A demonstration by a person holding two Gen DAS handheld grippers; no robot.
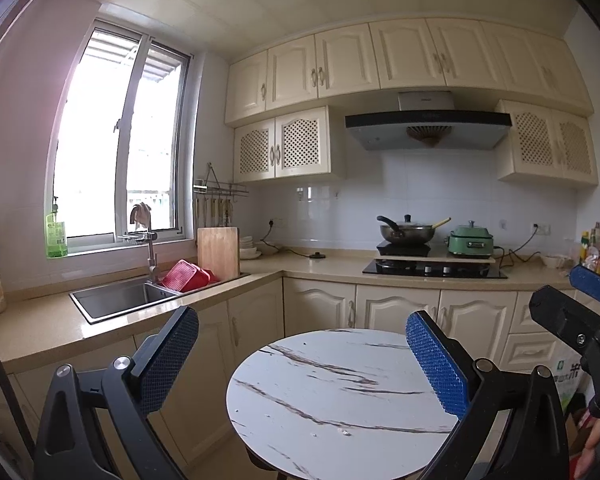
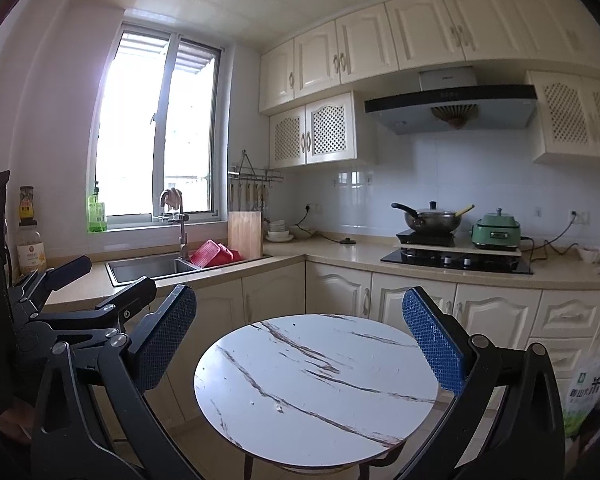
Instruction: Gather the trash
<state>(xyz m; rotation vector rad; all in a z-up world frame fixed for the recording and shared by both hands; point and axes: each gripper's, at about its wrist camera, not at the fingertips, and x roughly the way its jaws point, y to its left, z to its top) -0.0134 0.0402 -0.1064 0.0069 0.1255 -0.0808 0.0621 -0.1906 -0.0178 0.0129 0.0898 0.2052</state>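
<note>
Overhead, both tongs hang spread wide and empty above the round white marble-patterned worktop (image 1: 332, 392). Left tongs (image 1: 302, 364): blue-padded fingers apart, nothing between. Right tongs (image 2: 300, 340): same, wide apart. No trash can be made out on the round top; only two tiny specks show, too small to identify. Beyond: beige L-shaped kitchen counter (image 2: 340, 254), steel sink (image 1: 120, 298) holding a red plastic basket (image 1: 186, 276), lidded black wok (image 2: 432, 218), green electric cooker (image 2: 496, 230).

White, brown-veined marble table (image 1: 332, 392)
</note>
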